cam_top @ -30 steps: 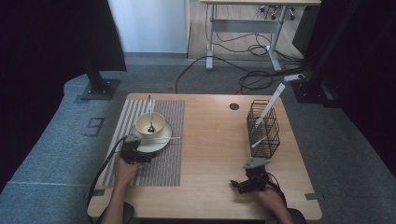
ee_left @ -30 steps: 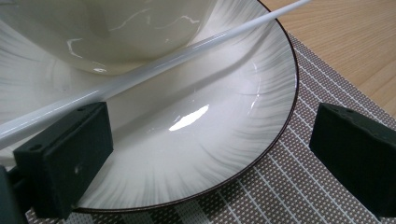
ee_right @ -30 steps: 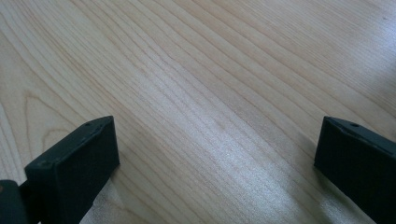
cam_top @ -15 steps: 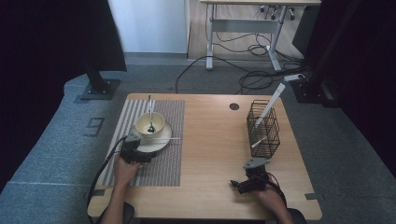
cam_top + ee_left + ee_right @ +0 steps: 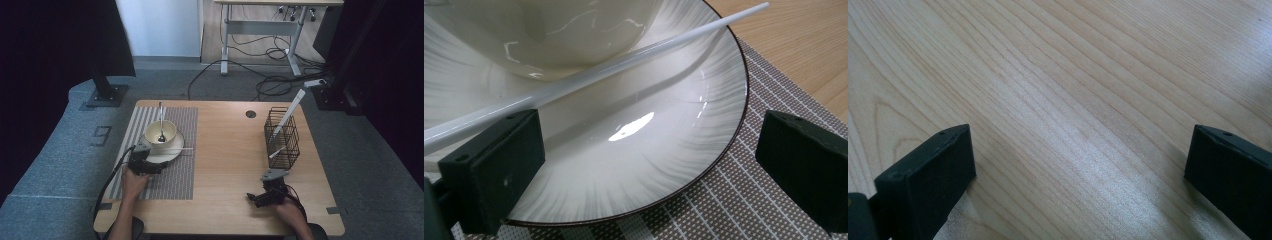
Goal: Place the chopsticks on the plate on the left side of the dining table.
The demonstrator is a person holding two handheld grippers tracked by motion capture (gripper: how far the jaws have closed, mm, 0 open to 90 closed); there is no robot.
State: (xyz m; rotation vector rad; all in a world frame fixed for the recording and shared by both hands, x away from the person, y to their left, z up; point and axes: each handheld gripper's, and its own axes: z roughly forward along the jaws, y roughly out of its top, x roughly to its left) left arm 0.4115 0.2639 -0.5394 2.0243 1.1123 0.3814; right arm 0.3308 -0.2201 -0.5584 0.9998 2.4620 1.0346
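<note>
A white plate [image 5: 171, 153] with a dark rim rests on a striped placemat [image 5: 175, 175] and carries a cream bowl [image 5: 160, 132] with a spoon [image 5: 161, 121] in it. A thin white stick [image 5: 175, 149] lies across the plate in front of the bowl. My left gripper [image 5: 148, 165] is open at the plate's near edge. In the left gripper view its jaws straddle the plate [image 5: 649, 150], with the stick [image 5: 589, 75] passing just above the left jaw and the bowl [image 5: 549, 30] behind. My right gripper [image 5: 256, 197] is open low over bare wood [image 5: 1078, 100] near the table's front right.
A black wire basket [image 5: 281, 137] stands at the right of the table with a long white stick [image 5: 289, 111] leaning out of it. A round cable hole [image 5: 251, 114] lies behind the middle. Bare wood stretches between the placemat and the basket.
</note>
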